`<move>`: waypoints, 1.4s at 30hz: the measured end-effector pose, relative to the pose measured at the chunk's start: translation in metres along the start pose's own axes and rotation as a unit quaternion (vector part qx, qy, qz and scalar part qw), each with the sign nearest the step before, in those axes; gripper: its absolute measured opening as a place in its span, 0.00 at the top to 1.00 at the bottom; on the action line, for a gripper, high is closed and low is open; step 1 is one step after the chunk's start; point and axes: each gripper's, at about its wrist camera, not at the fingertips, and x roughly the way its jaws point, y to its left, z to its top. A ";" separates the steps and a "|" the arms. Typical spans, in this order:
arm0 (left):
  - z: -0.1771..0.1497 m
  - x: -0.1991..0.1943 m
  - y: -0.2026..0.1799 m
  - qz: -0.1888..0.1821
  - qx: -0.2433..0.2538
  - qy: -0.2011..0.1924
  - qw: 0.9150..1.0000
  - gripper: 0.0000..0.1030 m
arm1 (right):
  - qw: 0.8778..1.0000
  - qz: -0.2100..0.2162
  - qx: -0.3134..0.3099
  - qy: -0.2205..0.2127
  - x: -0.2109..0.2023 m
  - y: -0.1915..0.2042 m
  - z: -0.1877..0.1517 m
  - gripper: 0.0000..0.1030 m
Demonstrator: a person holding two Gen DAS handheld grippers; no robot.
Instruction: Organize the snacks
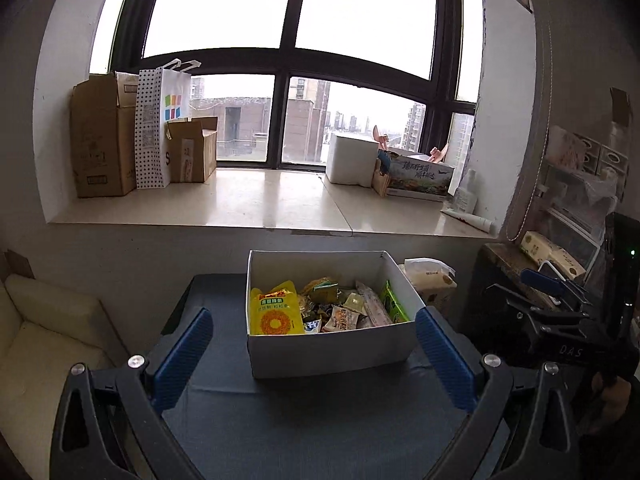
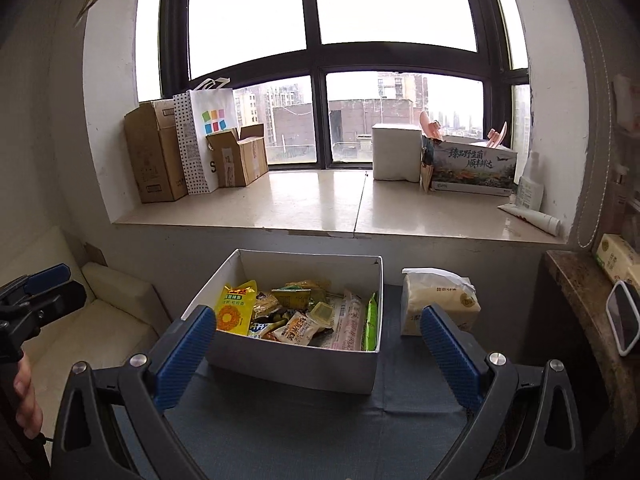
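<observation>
From the left wrist camera, the left gripper [image 1: 314,354] hangs above the dark blue table [image 1: 320,420] with its blue-padded fingers [image 1: 182,358] spread wide and nothing between them. Straight ahead on the table stands the white box [image 1: 328,350], open at the top and filled with snack packets: a yellow pouch [image 1: 275,312] leans against its left wall, a green packet [image 1: 394,304] stands along its right wall, and small wrapped pieces lie mixed in between. Just beside the box on its right sits a white tissue pack [image 1: 434,282]. Behind the table runs a pale windowsill [image 1: 256,200] carrying cardboard boxes [image 1: 102,140] and a dotted paper bag [image 1: 160,124] on the left, and a printed carton [image 1: 420,178] on the right. The right gripper [image 1: 556,300] appears at the right edge, but its opening cannot be told from here. From the right wrist camera, the right gripper [image 2: 318,354] is likewise wide open and empty over the table [image 2: 320,432]. The white box [image 2: 296,366] lies ahead and slightly left, the yellow pouch [image 2: 234,310] at its left end, the tissue pack [image 2: 438,300] near its right side. A hand [image 2: 26,396] shows at the left edge below the left gripper [image 2: 36,300].
</observation>
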 end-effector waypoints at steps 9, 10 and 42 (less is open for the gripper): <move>-0.054 -0.056 -0.016 0.053 0.037 0.008 0.998 0.00 | 0.999 0.036 0.002 0.026 -0.058 0.035 -0.063 0.00; -0.059 -0.059 -0.017 0.054 0.035 0.013 0.998 0.00 | 0.999 0.033 0.004 0.027 -0.063 0.037 -0.071 0.00; -0.079 -0.069 -0.024 0.014 0.017 0.053 0.998 0.00 | 0.998 0.046 0.011 0.037 -0.096 0.051 -0.089 0.00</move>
